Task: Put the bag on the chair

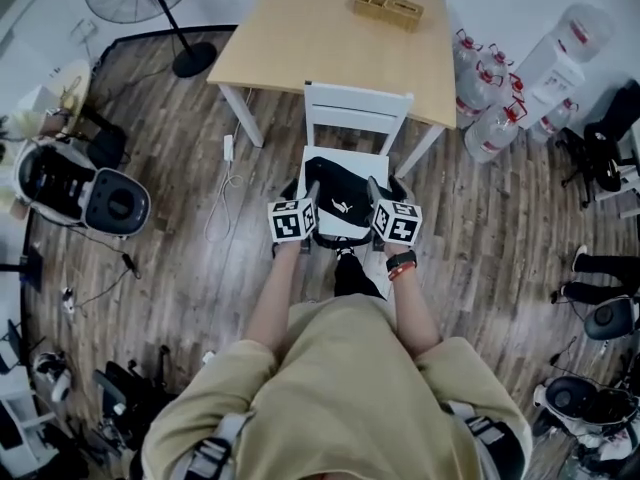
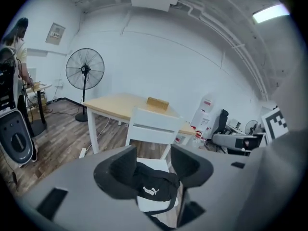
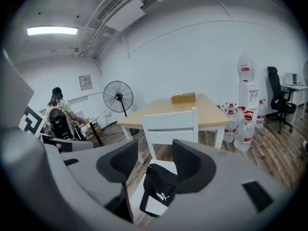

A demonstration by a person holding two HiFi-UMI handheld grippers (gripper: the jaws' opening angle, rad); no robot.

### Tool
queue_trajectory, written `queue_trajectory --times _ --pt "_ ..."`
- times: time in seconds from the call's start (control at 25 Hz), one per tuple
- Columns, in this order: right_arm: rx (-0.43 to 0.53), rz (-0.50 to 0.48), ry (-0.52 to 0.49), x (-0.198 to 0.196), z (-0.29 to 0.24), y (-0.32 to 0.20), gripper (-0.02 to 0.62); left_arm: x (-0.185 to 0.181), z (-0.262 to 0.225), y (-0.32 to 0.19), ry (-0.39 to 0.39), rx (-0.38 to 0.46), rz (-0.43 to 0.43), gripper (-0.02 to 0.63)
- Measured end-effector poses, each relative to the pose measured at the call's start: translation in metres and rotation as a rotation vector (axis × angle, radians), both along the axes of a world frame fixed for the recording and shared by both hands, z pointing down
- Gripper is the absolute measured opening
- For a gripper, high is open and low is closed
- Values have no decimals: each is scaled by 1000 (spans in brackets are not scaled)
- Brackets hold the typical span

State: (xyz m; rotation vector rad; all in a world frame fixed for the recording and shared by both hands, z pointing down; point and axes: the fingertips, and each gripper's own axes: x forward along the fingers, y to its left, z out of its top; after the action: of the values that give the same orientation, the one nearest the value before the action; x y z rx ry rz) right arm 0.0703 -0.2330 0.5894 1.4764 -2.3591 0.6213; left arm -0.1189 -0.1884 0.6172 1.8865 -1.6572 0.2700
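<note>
Both tongs, left [image 2: 154,165] and right [image 3: 156,160], stand partly open and empty above the black bag [image 1: 340,203], which lies on the white chair [image 1: 358,108] seat. It sits near the front edge, so I reckon snagging its loose strap could drag it off.

A white leaping-cat Puma logo, with no lettering, marks the black bag [image 2: 153,186], black-and-white coded squares cover the left cube [image 1: 291,219] and right cube [image 1: 397,222], and the red labels on the water bottles [image 1: 497,118] and the wall notice [image 2: 56,32] are too small to read.
</note>
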Motion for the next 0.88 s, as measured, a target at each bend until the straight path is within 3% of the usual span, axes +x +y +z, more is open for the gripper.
queue_trajectory --times 0.12,0.56,0.88 --pt "52 -1 -4 -1 -27 2 225 -3 -32 -4 -19 69 9 216" --pt "184 16 25 4 -91 7 61 1 -115 -3 -141 272 37 116" --pt "285 -2 -13 3 -138 28 23 11 -153 13 -155 374 67 62"
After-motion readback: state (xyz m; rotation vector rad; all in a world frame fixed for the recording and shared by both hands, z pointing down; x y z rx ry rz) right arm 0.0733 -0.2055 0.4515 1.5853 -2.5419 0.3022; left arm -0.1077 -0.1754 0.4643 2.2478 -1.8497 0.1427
